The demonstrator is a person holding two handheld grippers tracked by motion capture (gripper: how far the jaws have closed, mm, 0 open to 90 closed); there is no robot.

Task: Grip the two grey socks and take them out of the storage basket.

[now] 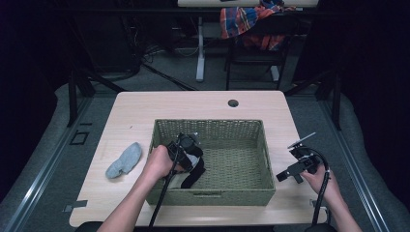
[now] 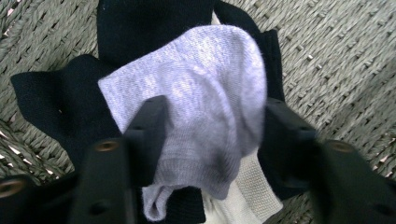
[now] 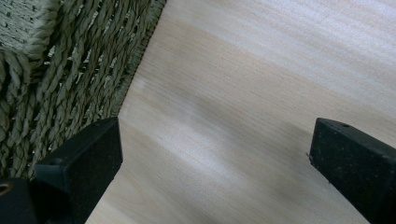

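Observation:
My left gripper (image 2: 215, 130) points down into the woven basket (image 1: 208, 123), at its front left part. Its jaws are closed on a light grey sock (image 2: 201, 93), which bunches up between the two pads. Under that sock lie black socks (image 2: 60, 102) and a white sock (image 2: 247, 186) on the basket floor. In the high view the left gripper (image 1: 191, 162) hangs over this small pile. A second grey sock (image 1: 124, 159) lies on the table left of the basket. My right gripper (image 1: 285, 176) rests by the basket's right side, open and empty.
The right gripper (image 3: 215, 149) hovers over bare wooden table (image 3: 257, 70), with the basket's woven wall (image 3: 70, 70) close on its left. The right half of the basket floor (image 1: 237, 164) is bare. A chair with a plaid cloth (image 1: 246, 19) stands beyond the table.

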